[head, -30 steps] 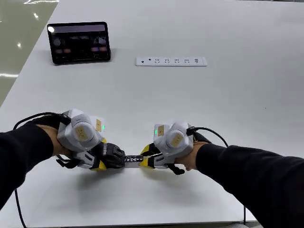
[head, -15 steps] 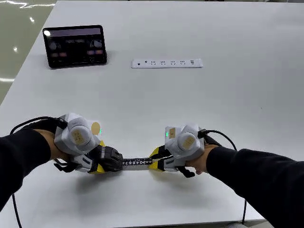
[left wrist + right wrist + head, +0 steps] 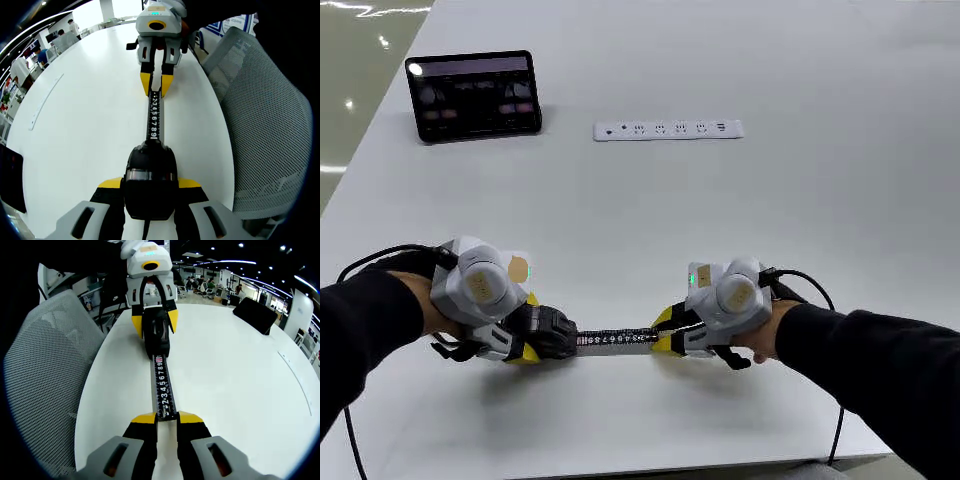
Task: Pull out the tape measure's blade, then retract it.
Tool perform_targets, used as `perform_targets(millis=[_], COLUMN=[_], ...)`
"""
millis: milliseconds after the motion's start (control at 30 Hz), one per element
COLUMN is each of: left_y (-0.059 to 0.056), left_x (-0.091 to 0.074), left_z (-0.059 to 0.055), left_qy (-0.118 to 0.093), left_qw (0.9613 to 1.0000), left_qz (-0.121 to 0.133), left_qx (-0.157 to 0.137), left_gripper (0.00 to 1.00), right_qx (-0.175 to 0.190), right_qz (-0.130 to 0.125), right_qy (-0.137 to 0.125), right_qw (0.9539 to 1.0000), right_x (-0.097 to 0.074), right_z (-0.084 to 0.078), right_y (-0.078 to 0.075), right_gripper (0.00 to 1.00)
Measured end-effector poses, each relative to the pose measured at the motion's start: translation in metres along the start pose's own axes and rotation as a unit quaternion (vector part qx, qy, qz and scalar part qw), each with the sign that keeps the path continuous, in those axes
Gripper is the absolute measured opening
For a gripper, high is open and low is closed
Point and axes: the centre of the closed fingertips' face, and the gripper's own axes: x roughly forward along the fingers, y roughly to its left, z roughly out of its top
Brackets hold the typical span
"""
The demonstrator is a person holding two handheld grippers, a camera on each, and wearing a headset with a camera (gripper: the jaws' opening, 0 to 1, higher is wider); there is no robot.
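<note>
Step in hand: extension of the blade, judged partly done; retraction not yet begun

Left to right in the head view: the left gripper (image 3: 527,343) has its yellow-tipped jaws closed on the flanks of the tape measure's case (image 3: 552,332), a black body that sits low on the white table (image 3: 740,230) near the front edge; whether the case touches the table cannot be told; the blade (image 3: 615,339) runs out of the case toward the right, straight and level just above the table, with printed numerals one to nine legible in both gripper views; the right gripper (image 3: 666,338) has its jaws pinched narrowly on the blade's free end, the yellow tips meeting at the hook end in the right gripper view; the two grippers are near each other, joined by the short exposed length

Next move, as a judgement: draw the right gripper farther to the right along the blade's own line while the left gripper holds the case fixed; a sideways or twisted pull is likely to buckle the blade or slip the end from the tips; for retraction, feed the end back toward the case under control rather than release it

Containers: the case is the one housing here; the unextended remainder of the blade is presumably coiled inside, hidden from view; a tablet (image 3: 473,93) and a power strip (image 3: 668,129) lie well apart at the far side of the table
</note>
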Motion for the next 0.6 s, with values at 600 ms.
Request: perform_targets(millis=[600], left_y=[0.0], left_x=[0.001], left_z=[0.001], left_qy=[0.001], left_qw=[1.0], left_qz=[-0.001], left_qx=[0.0], left_gripper=[0.34], right_qx=[0.011], right_qz=[-0.005], right_qy=[0.004], right_qw=[0.9999], right_x=[-0.021], right_z=[-0.024], right_y=[-0.003], right_gripper=[0.09])
